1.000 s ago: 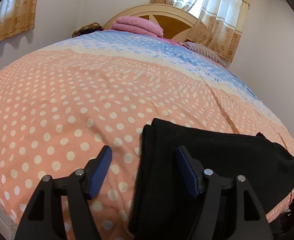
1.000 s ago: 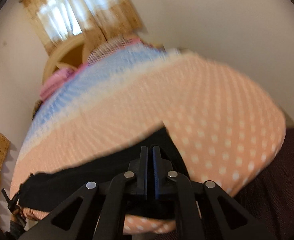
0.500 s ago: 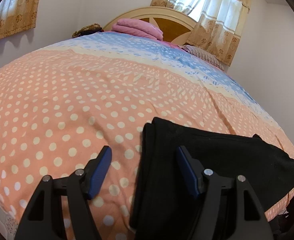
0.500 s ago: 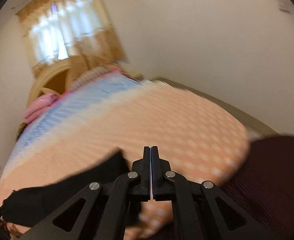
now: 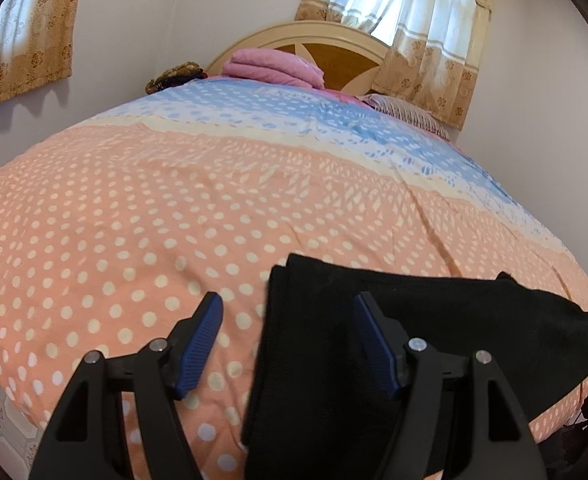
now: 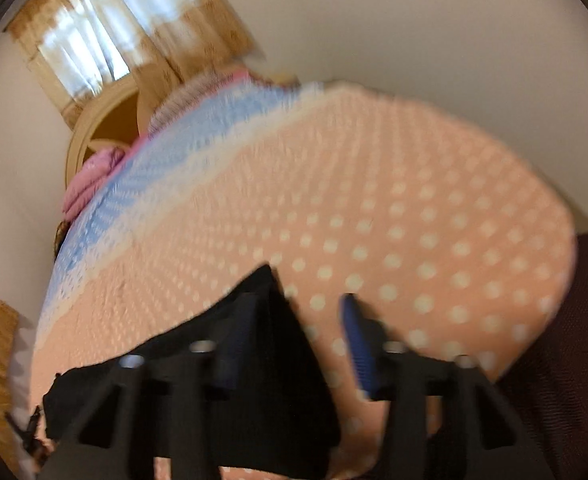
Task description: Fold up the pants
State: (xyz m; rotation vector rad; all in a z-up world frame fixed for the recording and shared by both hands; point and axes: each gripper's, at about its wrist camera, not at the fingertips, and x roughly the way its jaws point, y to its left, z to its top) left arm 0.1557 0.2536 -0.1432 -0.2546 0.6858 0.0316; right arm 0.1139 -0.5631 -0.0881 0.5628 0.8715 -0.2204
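Black pants (image 5: 433, 344) are laid flat on the polka-dot bedspread (image 5: 142, 216), at the end of the bed farthest from the headboard (image 5: 333, 46). The cloth is folded over into a doubled strip; its folded corner points toward the headboard and the rest runs along the foot edge of the bed.

Left gripper (image 5: 288, 340): jaws spread wide, nothing held. One blue pad is seen over bare bedspread, the other over the pants, so the side edge of the pants lies between the two fingers. Contact with the cloth cannot be told from this view.

Right gripper (image 6: 299, 340): frame is motion-blurred, but a clear gap is visible between the two blue pads, so the jaws are parted and nothing is clamped. One finger is over the pants (image 6: 270, 380), the other over the bedspread (image 6: 393, 200); the pants' corner sits between them, on the headboard side of the fingers.

Near the headboard, a folded pink blanket (image 5: 274, 66) and a striped pillow (image 5: 405, 114) are seen at the head of the bed. Curtains (image 5: 413, 32) are hung behind the headboard. A dark maroon surface (image 6: 565, 340) is seen beside the foot corner of the bed in the right wrist view; what it is cannot be told.
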